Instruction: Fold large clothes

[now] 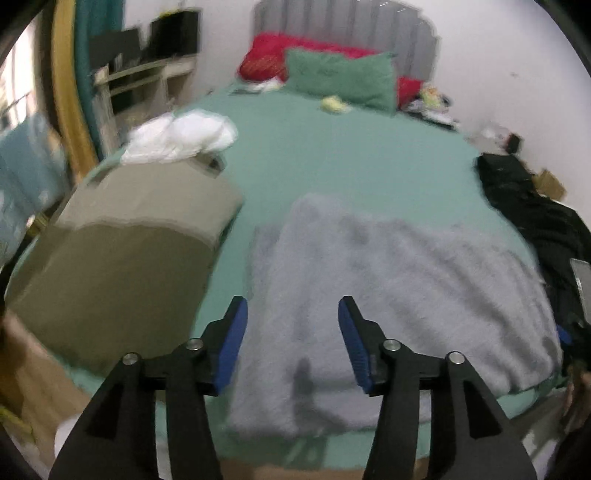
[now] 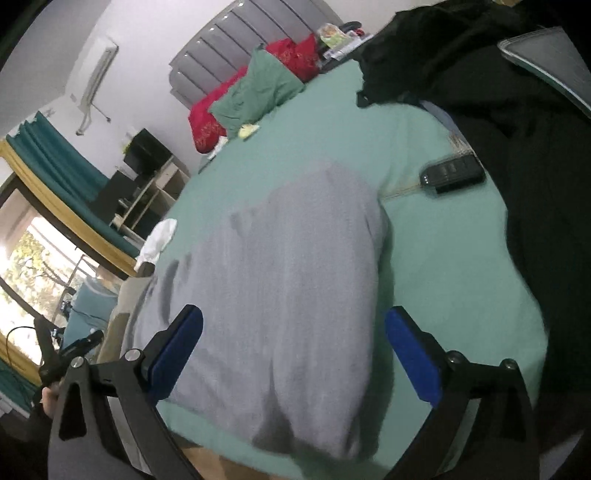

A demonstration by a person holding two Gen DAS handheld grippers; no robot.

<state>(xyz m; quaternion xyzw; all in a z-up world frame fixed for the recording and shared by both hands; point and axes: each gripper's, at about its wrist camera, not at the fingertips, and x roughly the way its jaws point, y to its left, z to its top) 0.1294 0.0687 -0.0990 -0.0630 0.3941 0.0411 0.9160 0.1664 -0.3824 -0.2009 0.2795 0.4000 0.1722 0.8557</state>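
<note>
**Grey garment folded flat, both grippers clear of it**

On the near part of a bed covered with a green sheet (image 1: 332, 155) lies a grey fleecy garment (image 1: 388, 295), folded into a flat, roughly rectangular pad. Its near edge sits close to the near edge of the mattress, and its surface looks smooth apart from a few darker creases.

Left gripper (image 1: 292, 332) — its blue-padded jaws stand spread, with nothing pinched between them; the grey garment is seen through the gap, below and beyond the fingertips. Right gripper (image 2: 293, 345) has its jaws spread wider still, again with nothing held; the garment fills the space between and beyond them, but the pads do not press on it.

To the left of the garment, a tan folded piece of cloth (image 1: 122, 258) lies on the sheet, and farther back on that side is a crumpled white cloth (image 1: 181, 136). Along the right side of the bed spreads a heap of black clothing (image 2: 535, 129), with a small dark remote-like device (image 2: 452, 173) on the sheet just beside it.

At the far end — against a grey padded headboard (image 1: 343, 22) — rest a green pillow (image 1: 340, 77) and red pillows (image 1: 266, 55).
</note>
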